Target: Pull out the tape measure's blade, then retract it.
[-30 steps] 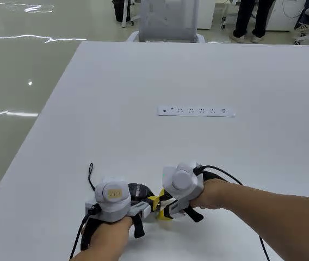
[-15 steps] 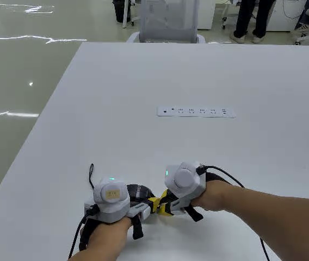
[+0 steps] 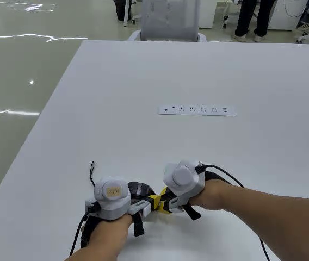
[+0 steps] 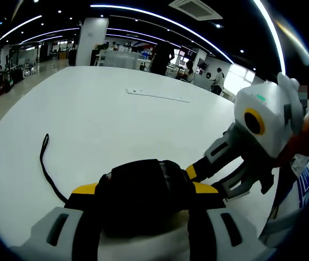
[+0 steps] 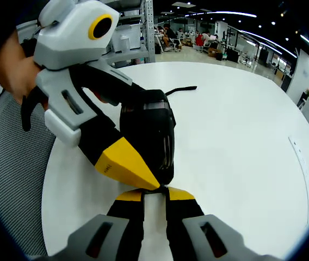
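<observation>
A black tape measure [image 3: 139, 190] is gripped in my left gripper [image 3: 144, 201], low over the white table near its front edge. In the left gripper view the case [image 4: 143, 190] sits between the yellow-tipped jaws of the left gripper [image 4: 143, 217]. My right gripper [image 3: 163, 204] comes in from the right, its tips right against the case. In the right gripper view its jaws [image 5: 154, 194] are pressed together at the case's [image 5: 152, 130] lower corner, where the blade's tip is. No length of blade shows. A black wrist strap [image 3: 91, 173] trails left from the case.
A white power strip [image 3: 196, 110] lies mid-table, well beyond the grippers. The broad white table [image 3: 198, 70] stretches away to a grey chair [image 3: 168, 22] at its far edge. People [image 3: 252, 19] stand on the floor beyond. The table's left edge [image 3: 40, 136] drops to the floor.
The right gripper has moved left toward the tape measure, and the gap between the two grippers has closed. The left gripper has stayed nearly in place.
</observation>
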Available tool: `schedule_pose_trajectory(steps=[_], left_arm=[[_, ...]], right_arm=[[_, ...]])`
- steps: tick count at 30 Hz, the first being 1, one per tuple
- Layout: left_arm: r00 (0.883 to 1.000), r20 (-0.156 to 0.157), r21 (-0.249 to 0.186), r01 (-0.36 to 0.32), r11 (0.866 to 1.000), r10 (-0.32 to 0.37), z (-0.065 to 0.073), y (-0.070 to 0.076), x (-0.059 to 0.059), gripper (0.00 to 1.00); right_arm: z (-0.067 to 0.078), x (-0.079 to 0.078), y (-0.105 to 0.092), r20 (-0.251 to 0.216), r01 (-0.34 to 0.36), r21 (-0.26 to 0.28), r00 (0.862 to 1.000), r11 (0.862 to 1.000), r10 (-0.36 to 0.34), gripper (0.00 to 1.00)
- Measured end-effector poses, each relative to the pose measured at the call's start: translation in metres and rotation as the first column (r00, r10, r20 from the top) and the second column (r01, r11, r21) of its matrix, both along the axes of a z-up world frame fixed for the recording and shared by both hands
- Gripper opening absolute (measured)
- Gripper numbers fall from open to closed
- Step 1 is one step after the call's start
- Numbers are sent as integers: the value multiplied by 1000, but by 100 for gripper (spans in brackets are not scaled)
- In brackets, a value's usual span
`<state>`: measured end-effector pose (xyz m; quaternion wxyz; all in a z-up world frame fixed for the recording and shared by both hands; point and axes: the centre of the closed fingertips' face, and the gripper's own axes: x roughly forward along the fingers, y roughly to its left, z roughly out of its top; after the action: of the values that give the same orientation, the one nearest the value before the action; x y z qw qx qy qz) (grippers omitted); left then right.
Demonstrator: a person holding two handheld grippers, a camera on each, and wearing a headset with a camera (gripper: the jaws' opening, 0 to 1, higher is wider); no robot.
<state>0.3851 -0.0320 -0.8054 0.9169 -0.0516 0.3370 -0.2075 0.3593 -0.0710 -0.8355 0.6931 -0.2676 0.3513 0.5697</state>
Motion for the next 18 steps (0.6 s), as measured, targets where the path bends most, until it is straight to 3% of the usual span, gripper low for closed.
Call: schedule_pose_trajectory(steps=[13, 18], left_arm=[[1000, 0, -1, -4, 1000, 4, 0, 0, 0, 62], [999, 5, 18, 34, 999, -34, 1, -1, -2, 63]], right_arm=[[0, -1, 1, 17, 0, 5, 1000, 1000, 0, 15], [0, -5, 1, 26, 17, 5, 1000, 1000, -17, 18]])
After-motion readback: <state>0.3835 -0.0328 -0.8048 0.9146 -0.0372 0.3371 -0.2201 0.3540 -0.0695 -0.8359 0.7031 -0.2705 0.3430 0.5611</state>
